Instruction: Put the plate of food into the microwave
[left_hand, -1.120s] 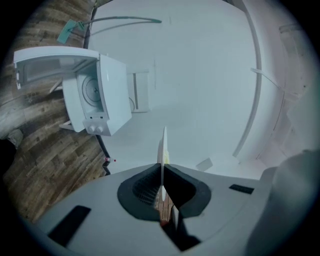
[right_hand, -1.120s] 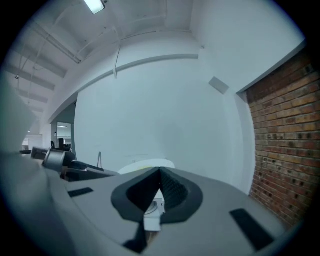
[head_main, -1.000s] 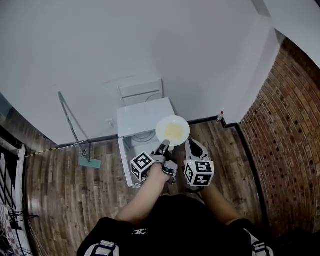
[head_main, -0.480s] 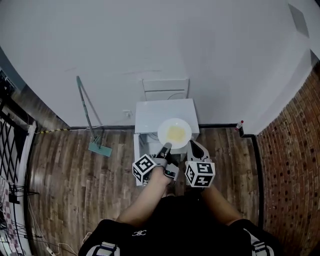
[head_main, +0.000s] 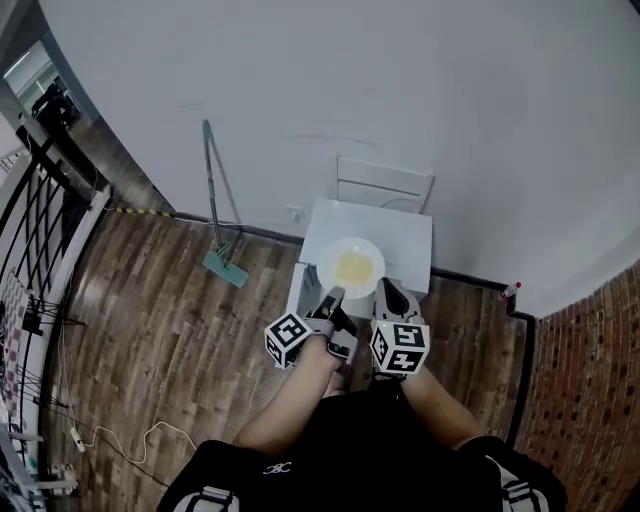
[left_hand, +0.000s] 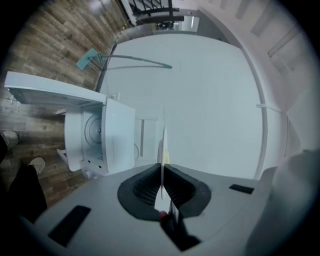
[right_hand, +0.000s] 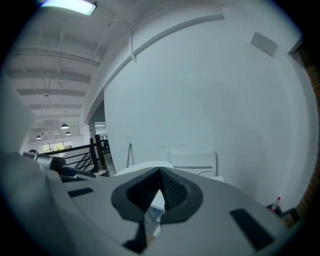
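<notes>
L claw clenched on plate rim, prob. to hold the food level, plate just over open microwave, not inside yet; R claw closed, empty.

I count one white plate carrying one patch of yellow food. There is one white microwave, with one open door. I am working two grippers: one left gripper and one right gripper. There are two marker cubes, the left cube and the right cube. One long-handled mop leans on the wall. One small bottle and one loose cable are on the floor.
</notes>
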